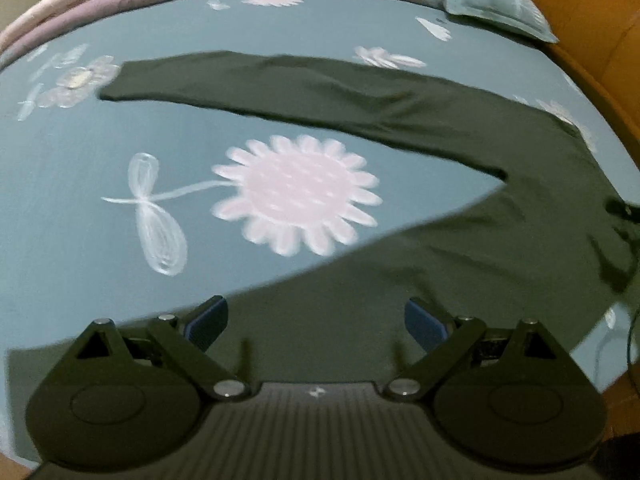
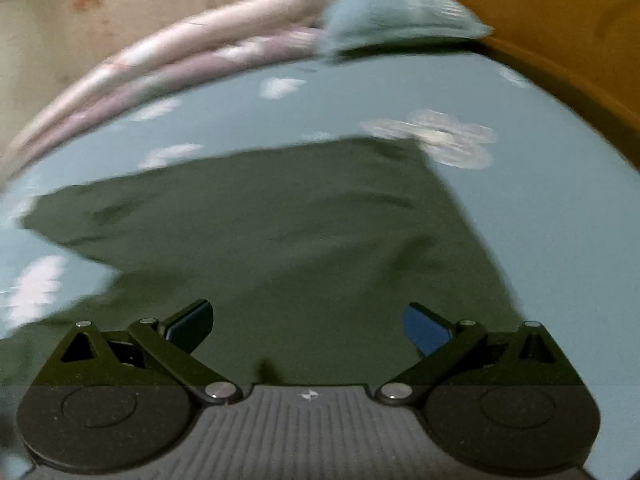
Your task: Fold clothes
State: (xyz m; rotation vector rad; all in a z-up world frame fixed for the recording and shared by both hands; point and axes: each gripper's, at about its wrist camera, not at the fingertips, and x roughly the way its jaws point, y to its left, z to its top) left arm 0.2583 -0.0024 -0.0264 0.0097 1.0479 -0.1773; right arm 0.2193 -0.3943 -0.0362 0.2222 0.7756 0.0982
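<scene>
Here, one dark green garment [image 1: 460, 128] on floral bedsheet [image 1: 100, 152], one pillow [image 1: 496, 4], two hand-held grippers, left [image 1: 316, 322] and right [image 2: 308, 326], both spread, empty

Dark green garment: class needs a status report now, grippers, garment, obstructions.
Left gripper open, right gripper open, both empty. Dark green garment flat on bedsheet, sleeve spread out. Nothing in the way.

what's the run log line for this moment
left gripper: open, empty | right gripper: open, empty | dark green long-sleeve shirt: spread on floral bedsheet, unfolded
</scene>
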